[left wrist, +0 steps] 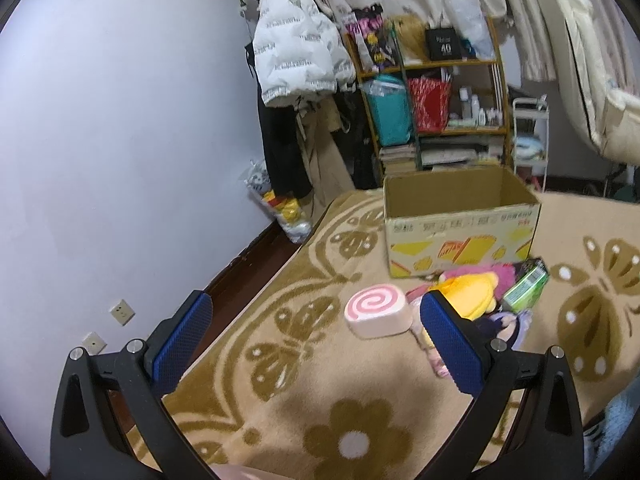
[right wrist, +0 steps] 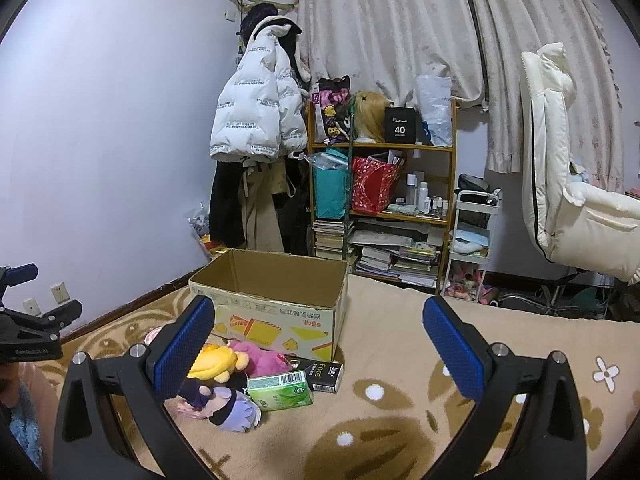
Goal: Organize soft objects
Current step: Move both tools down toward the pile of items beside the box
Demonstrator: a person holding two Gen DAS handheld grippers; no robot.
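An open cardboard box [left wrist: 460, 236] stands on the patterned blanket; it also shows in the right wrist view [right wrist: 276, 300]. In front of it lies a pile: a pink swirl cushion [left wrist: 378, 310], a yellow plush [left wrist: 474, 294] [right wrist: 218, 362], a pink plush [right wrist: 260, 358], a purple-haired doll [right wrist: 224, 404], a green tissue pack [left wrist: 526, 290] [right wrist: 280, 390] and a black pack [right wrist: 324, 372]. My left gripper [left wrist: 316, 320] is open and empty, just short of the cushion. My right gripper [right wrist: 320, 324] is open and empty, above the pile's right side.
A shelf [right wrist: 380, 200] full of bags, bottles and books stands behind the box, with coats [right wrist: 256, 120] hanging to its left. A white cart [right wrist: 472, 248] and a cream chair [right wrist: 568, 200] stand at the right. The wall [left wrist: 120, 140] runs along the blanket's left edge.
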